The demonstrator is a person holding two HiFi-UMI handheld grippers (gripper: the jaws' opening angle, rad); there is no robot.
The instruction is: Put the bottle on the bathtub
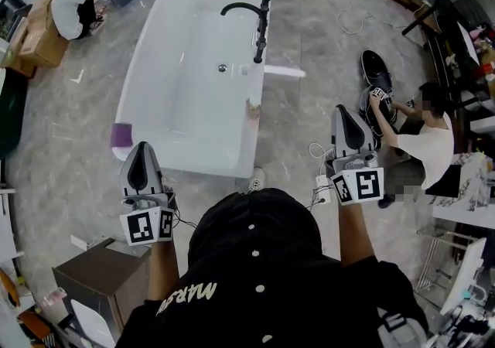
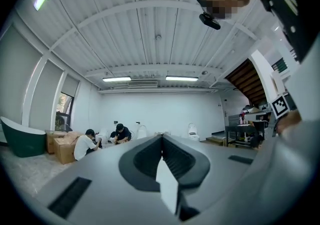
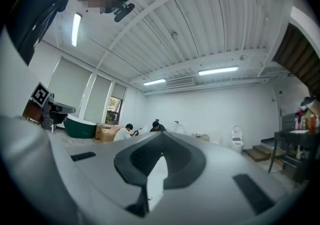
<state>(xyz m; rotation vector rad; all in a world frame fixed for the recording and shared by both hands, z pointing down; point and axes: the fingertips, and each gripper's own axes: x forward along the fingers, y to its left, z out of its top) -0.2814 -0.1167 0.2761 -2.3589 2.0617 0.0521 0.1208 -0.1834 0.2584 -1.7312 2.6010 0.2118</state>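
Note:
The white bathtub (image 1: pixel 166 91) lies on the floor ahead of me, with a black faucet (image 1: pixel 259 22) on its right rim. A small pale bottle (image 1: pixel 253 107) stands upright on that right rim, near the tub's near end. My left gripper (image 1: pixel 140 150) is held up just short of the tub's near left corner. Its jaws are shut with nothing in them. My right gripper (image 1: pixel 343 113) is raised to the right of the tub, apart from the bottle, also shut and empty. Both gripper views look across the room and up at the ceiling, left gripper (image 2: pixel 161 137) and right gripper (image 3: pixel 161 135), and neither shows the bottle.
A purple block (image 1: pixel 121 135) rests on the tub's near left rim. A small white object (image 1: pixel 256 180) lies on the floor by the tub's near end. One person (image 1: pixel 429 138) sits at the right, another (image 1: pixel 73 10) crouches far left. A brown cabinet (image 1: pixel 100 277) stands lower left.

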